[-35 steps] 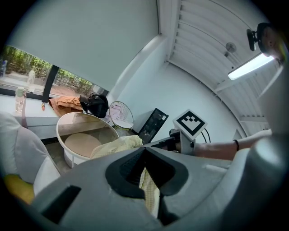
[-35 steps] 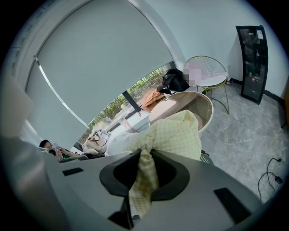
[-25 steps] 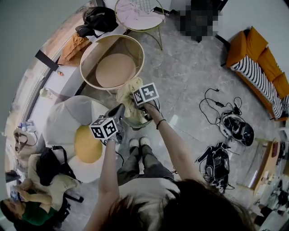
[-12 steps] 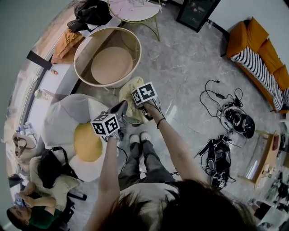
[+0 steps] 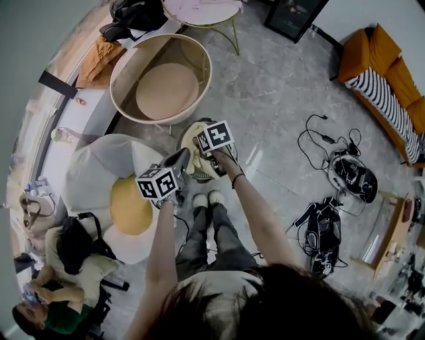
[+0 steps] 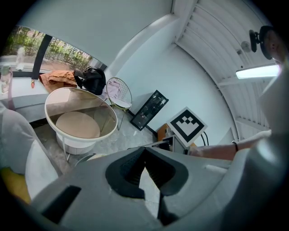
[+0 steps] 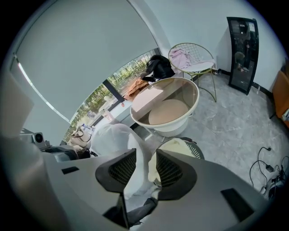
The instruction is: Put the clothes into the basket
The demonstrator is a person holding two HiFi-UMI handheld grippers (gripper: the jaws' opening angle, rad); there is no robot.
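Note:
A pale yellow cloth (image 5: pixel 197 163) lies bunched in the round dark wire basket (image 5: pixel 206 121) on the floor in front of the person's feet. My right gripper (image 5: pixel 201 149) hangs right over it, pointing steeply down. Its jaws have just been opening, and in the right gripper view the right gripper (image 7: pixel 145 169) stands open with nothing pressed between the pads. The cloth (image 7: pixel 178 146) sits just beyond them in the basket (image 7: pixel 200 152). My left gripper (image 5: pixel 180 159) is beside the basket's left rim. In its own view the left gripper (image 6: pixel 144 155) has its tips together on nothing.
A big round cream table (image 5: pixel 161 86) stands behind the basket. Farther back are a wire chair holding pink clothes (image 5: pixel 202 10), orange clothes (image 5: pixel 99 56) and a black bag (image 5: pixel 136 13). A white and yellow beanbag (image 5: pixel 113 192) sits left, and cables and gear (image 5: pixel 348 179) right.
Both grippers have sunk. The yellow cloth that hung from the right gripper now lies in the basket, and the right jaws have parted from it.

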